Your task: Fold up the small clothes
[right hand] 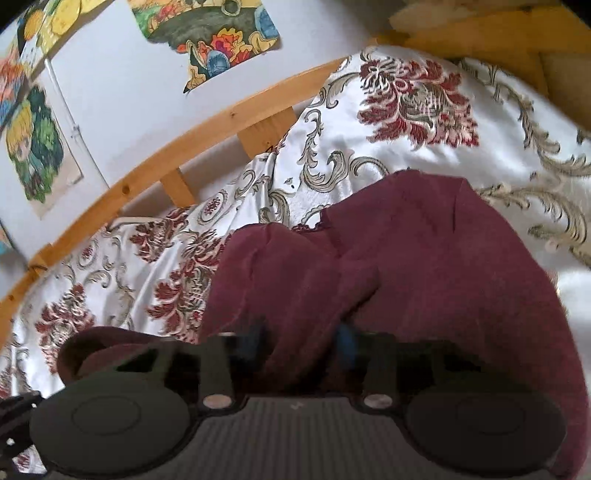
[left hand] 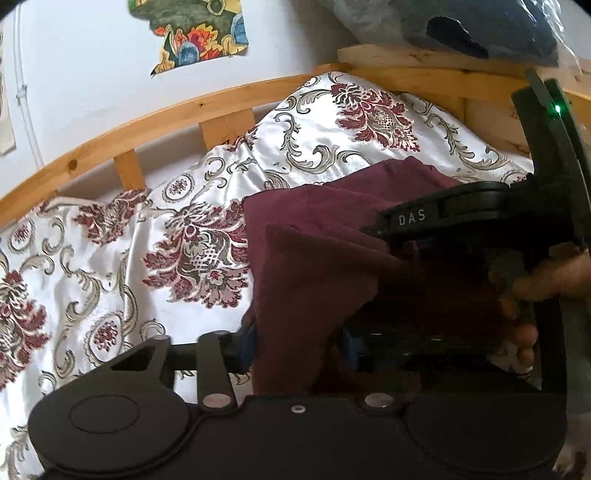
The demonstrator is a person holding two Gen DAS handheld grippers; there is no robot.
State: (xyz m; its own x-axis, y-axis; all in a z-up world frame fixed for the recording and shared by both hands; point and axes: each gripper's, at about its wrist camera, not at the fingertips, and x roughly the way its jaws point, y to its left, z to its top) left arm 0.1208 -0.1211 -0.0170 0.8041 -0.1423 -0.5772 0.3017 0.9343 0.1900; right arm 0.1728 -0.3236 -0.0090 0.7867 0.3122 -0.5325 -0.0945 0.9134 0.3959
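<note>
So both grippers are hanging onto the same maroon cloth (left hand: 314, 266) right now, and it's sitting on a bed covered in a shiny white bedspread (left hand: 110, 258) with dark red flowers and grey scrolls all over it.

From the left wrist camera, the left gripper (left hand: 295, 347) is pinching a fold of the cloth between its blue-padded fingers (left hand: 248, 338), with the fabric rising straight up out of the gap and bunching toward the right. The rest of the cloth is spreading back across the bedspread behind it. Over on the right side of that view the right gripper (left hand: 480, 236) is showing up side-on (black body, "DAS" printed on it, little green light glowing on top), with the person's hand (left hand: 550, 277) wrapped around its handle.

From the right wrist camera, the right gripper (right hand: 303, 343) is clamping down on the maroon cloth (right hand: 406, 258) too, a thick ridge of it running up between the fingers (right hand: 345, 341). The cloth is draping over the right side of the gripper and curling around its left side as well, so a lot of the mechanism is buried in fabric. This view is a bit blurry.

Behind the bed a wooden rail (left hand: 147, 122) with short slats is running along a pale wall (left hand: 92, 74), and colourful pictures (right hand: 210, 37) are stuck on the wall. Some dark blue bedding (left hand: 480, 26) is sitting on top of the frame at the upper right.
</note>
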